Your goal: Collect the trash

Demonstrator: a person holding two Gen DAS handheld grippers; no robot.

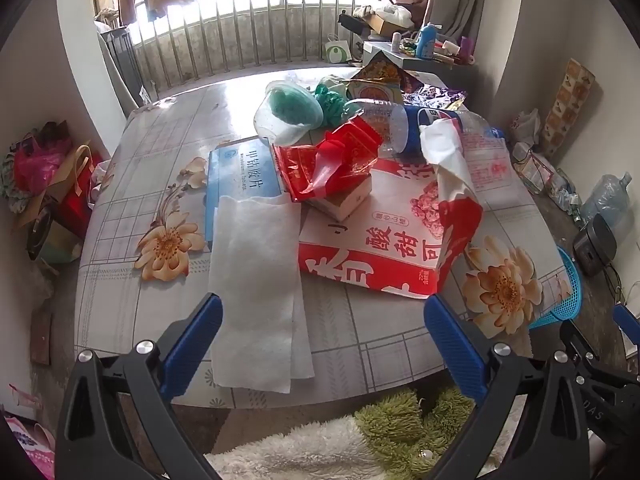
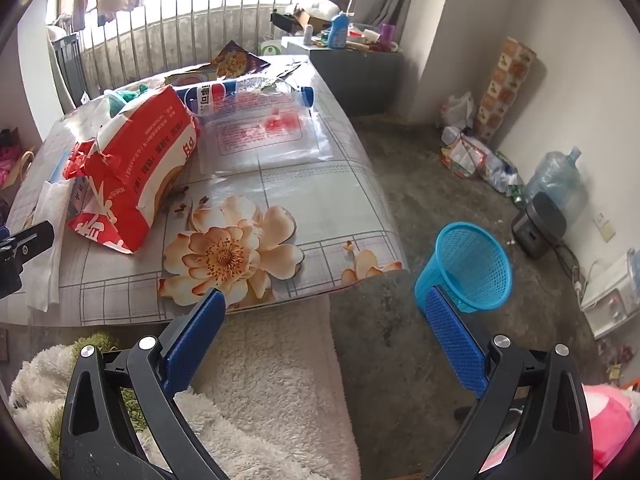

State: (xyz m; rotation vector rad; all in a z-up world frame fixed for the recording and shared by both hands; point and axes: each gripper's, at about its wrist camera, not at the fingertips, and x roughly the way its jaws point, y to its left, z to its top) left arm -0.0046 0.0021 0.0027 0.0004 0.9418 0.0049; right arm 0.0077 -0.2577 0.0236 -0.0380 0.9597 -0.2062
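1. The left hand-held gripper (image 1: 323, 312) hovers over the counter's near edge with its blue padded jaws spread fully apart and nothing between them. The right hand-held gripper (image 2: 325, 302) stands just as wide and empty, off the counter's near right corner.
2. The trash is heaped mid-counter on the flowered oilcloth counter (image 1: 120, 208). A flat white paper towel (image 1: 256, 280) lies nearest, reaching the near edge. Behind it are a torn red-and-white printed carton (image 1: 360, 248), crumpled red foil wrapper (image 1: 332, 160), a clear plastic cola bottle with blue label (image 1: 420, 128) and a clear plastic cup holding something green (image 1: 288, 114).
3. The towel looks weightless and limp; pinching it at the near edge should lift it, though it will drape.
4. The carton looks light and easily crushed; its torn flap offers a grip. The bottle is probably slick and apt to roll.
5. The blue mesh plastic basket (image 2: 468, 264) stands on the floor by the near right corner.
6. Items at the far edge overlap and blur, and the small box under the foil is mostly covered.
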